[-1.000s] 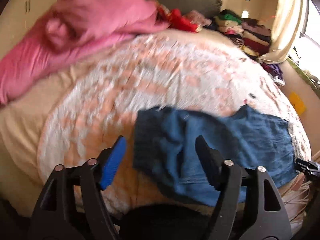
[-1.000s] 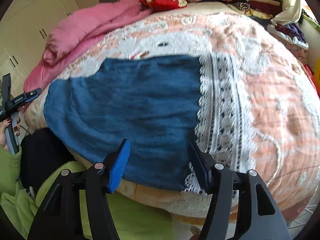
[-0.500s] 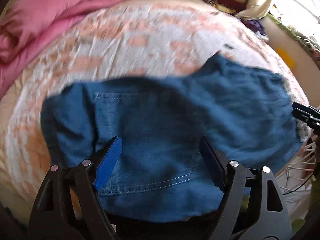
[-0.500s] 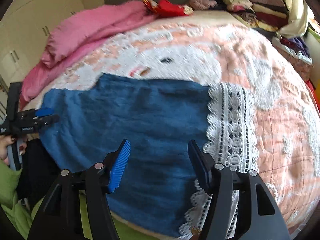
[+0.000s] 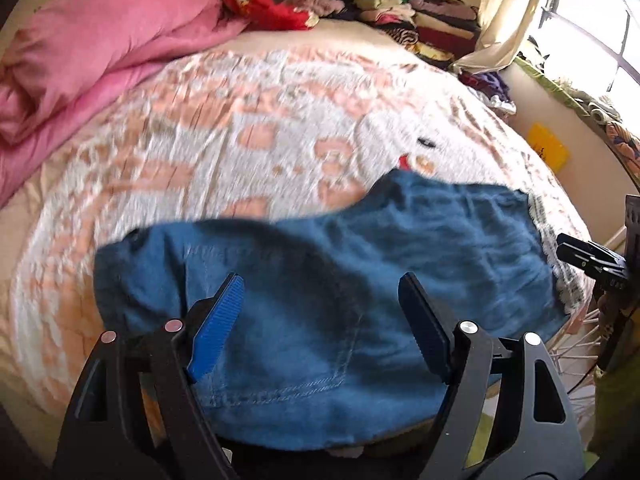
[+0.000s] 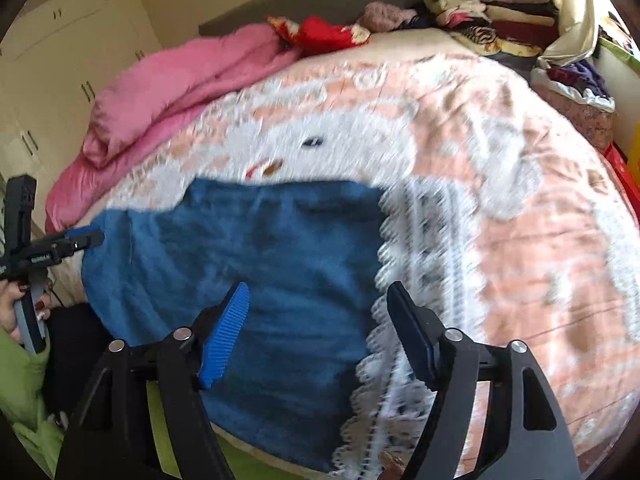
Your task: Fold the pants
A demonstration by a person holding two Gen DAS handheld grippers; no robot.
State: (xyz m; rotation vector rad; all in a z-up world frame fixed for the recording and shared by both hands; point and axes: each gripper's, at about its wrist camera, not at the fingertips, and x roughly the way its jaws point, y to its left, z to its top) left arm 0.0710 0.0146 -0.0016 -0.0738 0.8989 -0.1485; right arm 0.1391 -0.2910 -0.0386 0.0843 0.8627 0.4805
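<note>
Blue denim pants (image 5: pixel 328 300) lie folded flat at the near edge of the bed; they also show in the right wrist view (image 6: pixel 272 272). My left gripper (image 5: pixel 320 320) is open and empty, hovering over the pants' left part near a stitched hem. My right gripper (image 6: pixel 320 328) is open and empty above the pants' right edge, where the denim meets a white lace strip (image 6: pixel 404 280). Each gripper shows in the other's view: the right one (image 5: pixel 592 264) beside the pants' right end, the left one (image 6: pixel 48 252) at their left end.
The bed has a peach and white patterned cover (image 5: pixel 256 120). A pink duvet (image 5: pixel 92 52) is bunched at the far left. Stacked folded clothes (image 5: pixel 420 20) and a red garment (image 5: pixel 276 12) lie at the head. A window and curtain (image 5: pixel 516 8) are at the right.
Both grippers have moved over the pants and tilted up, so more of the bed shows. The pants stay flat. Both grippers stay open.
</note>
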